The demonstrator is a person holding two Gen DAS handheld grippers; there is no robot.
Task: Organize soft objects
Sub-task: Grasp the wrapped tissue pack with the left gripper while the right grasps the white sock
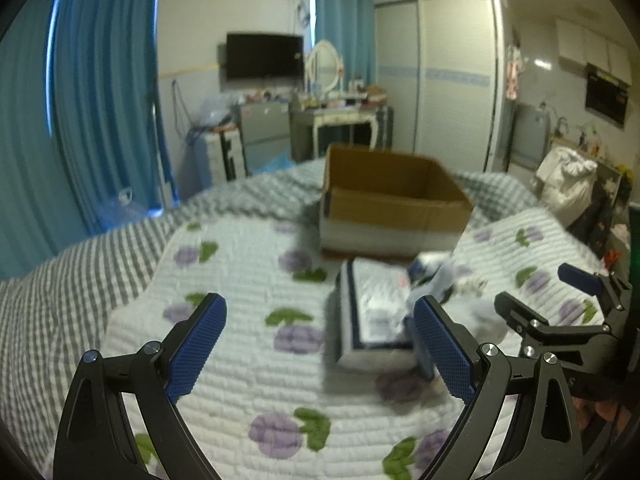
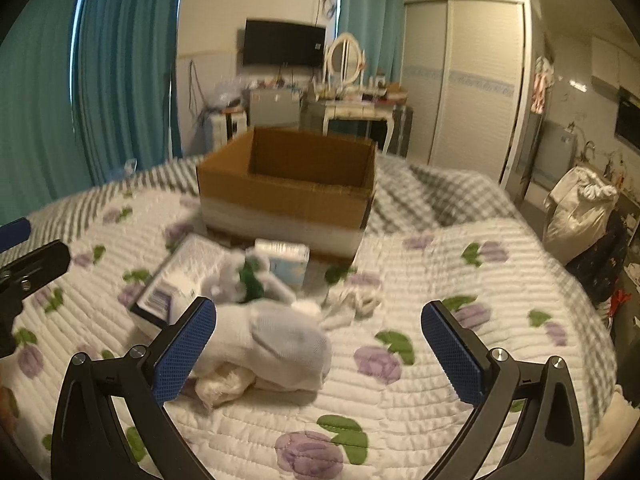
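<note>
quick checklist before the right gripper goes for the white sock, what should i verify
1. Right gripper open: ok, fingers spread wide and holding nothing.
2. White sock between the fingers: not ok, it sits toward the left finger, off centre.
3. Sock free of other items: cannot tell, a cream cloth lies tucked under it.
4. Cardboard box open to receive: ok, top open; its floor is hidden.
5. Left gripper out of the way: ok, open and empty, off to the side.
6. Picture sharpness: not ok, the pile is blurred.
</note>
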